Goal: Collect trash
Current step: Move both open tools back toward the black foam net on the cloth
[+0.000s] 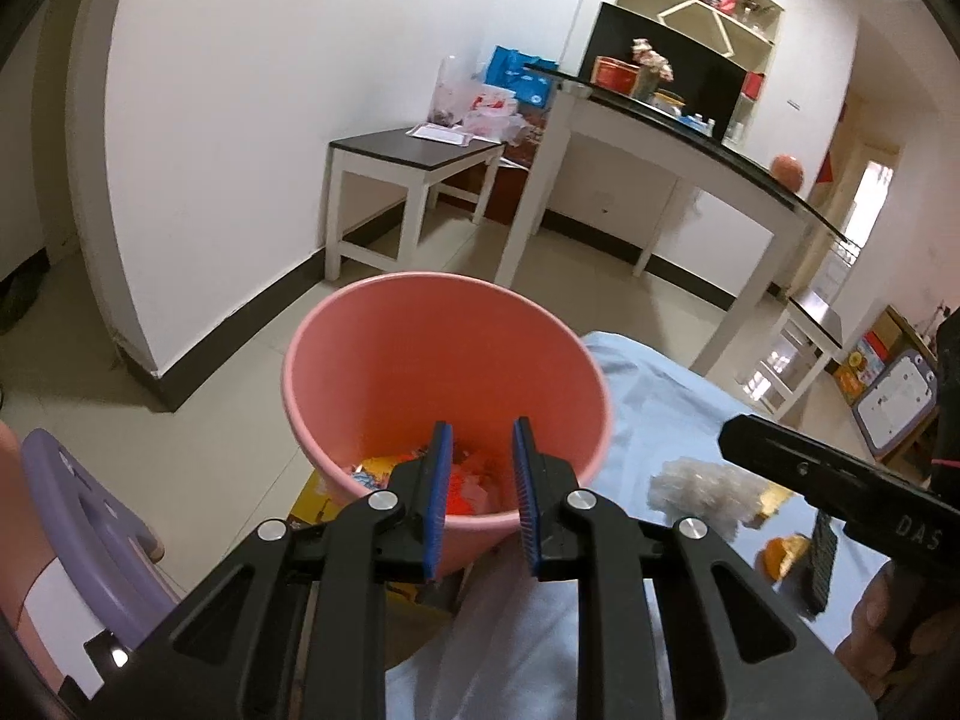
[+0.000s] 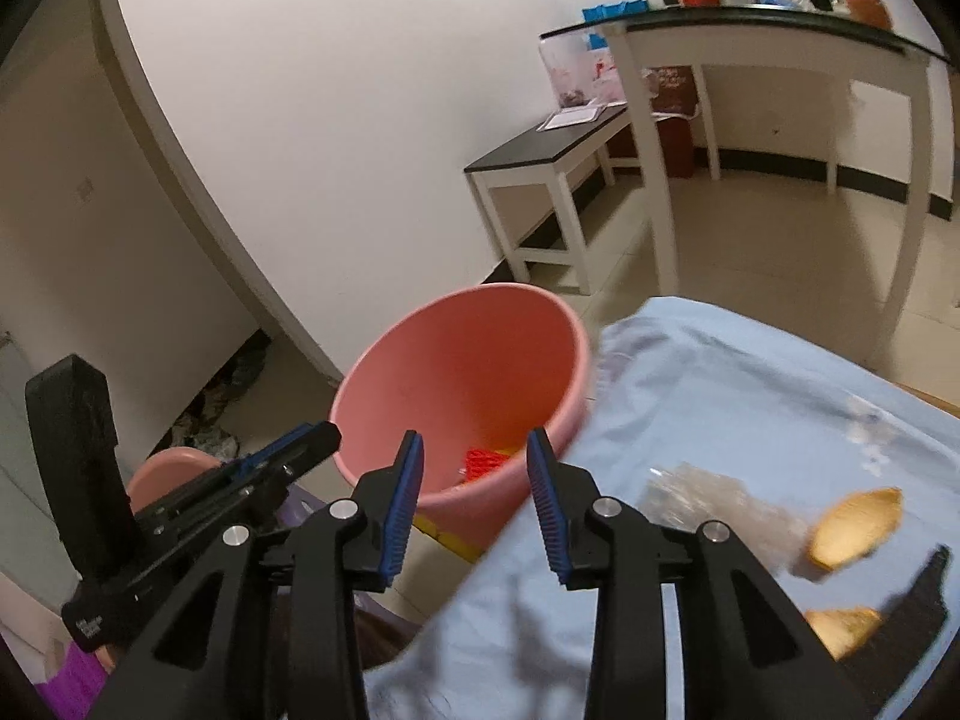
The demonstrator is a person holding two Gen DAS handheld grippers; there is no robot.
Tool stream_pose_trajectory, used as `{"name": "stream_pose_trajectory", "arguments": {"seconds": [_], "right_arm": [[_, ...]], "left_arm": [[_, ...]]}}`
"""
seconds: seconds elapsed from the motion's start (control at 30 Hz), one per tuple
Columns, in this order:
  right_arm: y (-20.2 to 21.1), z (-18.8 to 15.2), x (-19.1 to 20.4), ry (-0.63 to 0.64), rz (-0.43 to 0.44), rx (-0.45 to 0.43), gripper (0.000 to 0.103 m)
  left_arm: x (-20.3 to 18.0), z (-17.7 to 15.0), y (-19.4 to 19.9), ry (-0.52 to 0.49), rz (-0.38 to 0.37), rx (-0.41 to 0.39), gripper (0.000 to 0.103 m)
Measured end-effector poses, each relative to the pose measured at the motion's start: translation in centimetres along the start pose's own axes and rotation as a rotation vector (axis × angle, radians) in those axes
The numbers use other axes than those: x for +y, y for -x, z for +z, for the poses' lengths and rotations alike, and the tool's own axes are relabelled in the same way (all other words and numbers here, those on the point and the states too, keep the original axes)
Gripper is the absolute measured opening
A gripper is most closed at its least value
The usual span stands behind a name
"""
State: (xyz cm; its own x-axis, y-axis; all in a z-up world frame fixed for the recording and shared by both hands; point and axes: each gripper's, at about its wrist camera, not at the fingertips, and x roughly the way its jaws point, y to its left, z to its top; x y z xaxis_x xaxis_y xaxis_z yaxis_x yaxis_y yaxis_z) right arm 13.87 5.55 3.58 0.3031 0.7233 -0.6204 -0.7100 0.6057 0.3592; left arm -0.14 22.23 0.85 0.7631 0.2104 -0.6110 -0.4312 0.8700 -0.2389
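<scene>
Soft indoor light; fisheye-bent edges; right view perhaps motion-blurred.

White low bench (image 1: pixel 414 147) against the wall — papers (image 1: pixel 437 133) on its dark top; tall black-topped desk (image 1: pixel 690 132) beside it, lilac stool (image 1: pixel 78 516) near left.

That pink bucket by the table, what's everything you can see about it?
The pink bucket is a round, smooth container that looks plastic, wider at the rim than the base. It stands upright on the tiled floor, against the edge of the blue cloth. Its mouth is open; colourful scraps, red and orange among them, lie at the bottom.
</scene>
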Motion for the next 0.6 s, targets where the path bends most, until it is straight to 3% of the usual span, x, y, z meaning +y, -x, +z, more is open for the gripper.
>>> {"name": "stream_pose_trajectory", "arguments": {"seconds": [0.3,0.6], "right_arm": [[6.9,-3.6,-3.3,0.025,-0.179,-0.049,0.040],[12.7,-9.1,-11.8,-0.148,-0.373,-0.040,0.042]], "left_arm": [[-3.0,-0.8,1.6,-0.019,-0.034,0.011,0.020],[-6.9,-2.4,1.8,-0.080,-0.100,0.038,0.020]]}}
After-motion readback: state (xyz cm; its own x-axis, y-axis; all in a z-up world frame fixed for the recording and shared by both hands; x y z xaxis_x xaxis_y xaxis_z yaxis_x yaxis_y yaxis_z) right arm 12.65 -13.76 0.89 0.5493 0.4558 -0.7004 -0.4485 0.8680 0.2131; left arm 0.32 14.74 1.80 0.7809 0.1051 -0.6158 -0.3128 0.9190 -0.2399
